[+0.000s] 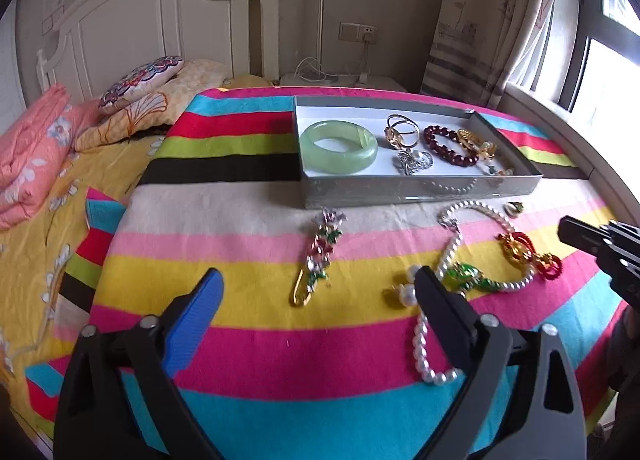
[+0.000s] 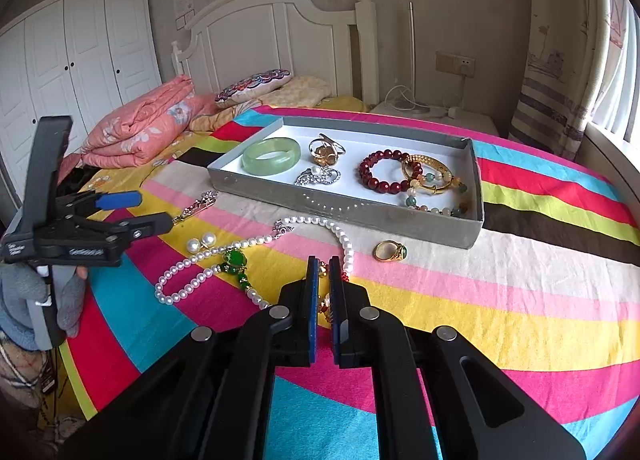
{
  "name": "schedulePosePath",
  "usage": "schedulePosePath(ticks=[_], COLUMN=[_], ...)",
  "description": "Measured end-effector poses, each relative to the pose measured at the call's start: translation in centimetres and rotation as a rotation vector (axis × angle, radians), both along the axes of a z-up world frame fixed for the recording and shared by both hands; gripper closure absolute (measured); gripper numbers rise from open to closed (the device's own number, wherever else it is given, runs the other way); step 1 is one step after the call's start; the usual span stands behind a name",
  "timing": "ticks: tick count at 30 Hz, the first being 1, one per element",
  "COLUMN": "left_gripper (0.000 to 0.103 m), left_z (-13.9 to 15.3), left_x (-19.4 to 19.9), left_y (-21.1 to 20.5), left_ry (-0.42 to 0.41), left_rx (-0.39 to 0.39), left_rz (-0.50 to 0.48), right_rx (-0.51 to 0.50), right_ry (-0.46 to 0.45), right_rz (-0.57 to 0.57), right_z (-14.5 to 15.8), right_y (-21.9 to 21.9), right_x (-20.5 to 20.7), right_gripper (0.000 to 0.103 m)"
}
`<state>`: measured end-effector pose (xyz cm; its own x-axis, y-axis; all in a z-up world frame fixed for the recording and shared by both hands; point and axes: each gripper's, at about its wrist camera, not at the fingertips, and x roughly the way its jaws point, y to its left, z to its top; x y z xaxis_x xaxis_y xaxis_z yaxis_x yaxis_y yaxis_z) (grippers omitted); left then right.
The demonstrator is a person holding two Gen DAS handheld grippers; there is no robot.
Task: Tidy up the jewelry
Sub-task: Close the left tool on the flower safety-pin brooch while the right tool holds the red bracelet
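On the striped bedspread my left gripper (image 1: 318,286) stands open, with a long jewelled brooch (image 1: 324,252) lying between and just beyond its fingers, untouched. A pearl necklace (image 1: 448,256) with a green pendant (image 1: 464,272) and two pearl earrings (image 1: 406,292) lie by its right finger. My right gripper (image 2: 323,262) is shut on a red and gold ornament (image 2: 326,306), mostly hidden by the pads. A gold ring with a green stone (image 2: 390,252) lies in front of the grey tray (image 2: 344,215), which holds a jade bangle (image 2: 271,155), a red bead bracelet (image 2: 384,173) and other pieces.
A folded pink quilt (image 2: 140,131) and pillows (image 2: 256,85) lie at the bed's head by the white headboard. A window sill (image 1: 560,127) runs along the right side. A gloved hand (image 2: 24,296) holds the left gripper (image 2: 155,211) at the bed's left edge.
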<state>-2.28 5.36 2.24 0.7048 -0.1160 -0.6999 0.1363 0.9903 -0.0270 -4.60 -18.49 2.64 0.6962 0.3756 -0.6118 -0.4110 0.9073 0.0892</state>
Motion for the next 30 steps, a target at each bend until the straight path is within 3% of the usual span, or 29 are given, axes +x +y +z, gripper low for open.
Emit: schedulePosePath(ticks=[1, 4, 9, 11, 15, 18, 20, 22, 23, 30], left_gripper=[0.026, 0.036, 0.041, 0.048, 0.087, 0.087, 0.087, 0.087, 0.087, 0.087], left_z=[-0.1, -0.8, -2.0, -2.0, -2.0, -1.8, -1.3, -0.7, -0.5, 0.7], left_x=[0.9, 2.8, 4.4, 4.5, 4.3, 3.8, 3.0, 1.8, 1.1, -3.5], left_y=[-0.2, -0.9, -0.8, -0.6, -0.9, -1.3, -1.4, -1.4, -1.2, 0.2], left_ry=[0.025, 0.07, 0.117, 0.113, 0.091, 0.079, 0.038, -0.005, -0.023, -0.092], left_rx=[0.008, 0.052, 0.069, 0.06, 0.064, 0.067, 0.087, 0.097, 0.09, 0.019], left_rz=[-0.019, -0.05, -0.072, -0.077, -0.108, -0.129, -0.118, -0.099, -0.09, -0.039], right_rx=[0.003, 0.005, 0.032, 0.056, 0.079, 0.09, 0.094, 0.08, 0.071, -0.037], right_ry=[-0.003, -0.002, 0.012, 0.03, 0.047, 0.05, 0.063, 0.075, 0.078, 0.099], right_rz=[0.002, 0.005, 0.009, 0.003, -0.004, -0.005, 0.0, 0.014, 0.021, 0.038], right_z=[0.1, 0.0, 0.0, -0.2, -0.3, -0.4, -0.5, -0.5, -0.5, -1.3], right_y=[0.0, 0.1, -0.3, -0.8, -1.2, -1.3, -1.5, -1.5, -1.4, 0.1], right_x=[0.0, -0.1, 0.0, 0.3, 0.5, 0.5, 0.5, 0.3, 0.1, -0.2], right_gripper=[0.097, 0.097, 0.097, 0.096, 0.095, 0.093, 0.084, 0.059, 0.054, 0.055])
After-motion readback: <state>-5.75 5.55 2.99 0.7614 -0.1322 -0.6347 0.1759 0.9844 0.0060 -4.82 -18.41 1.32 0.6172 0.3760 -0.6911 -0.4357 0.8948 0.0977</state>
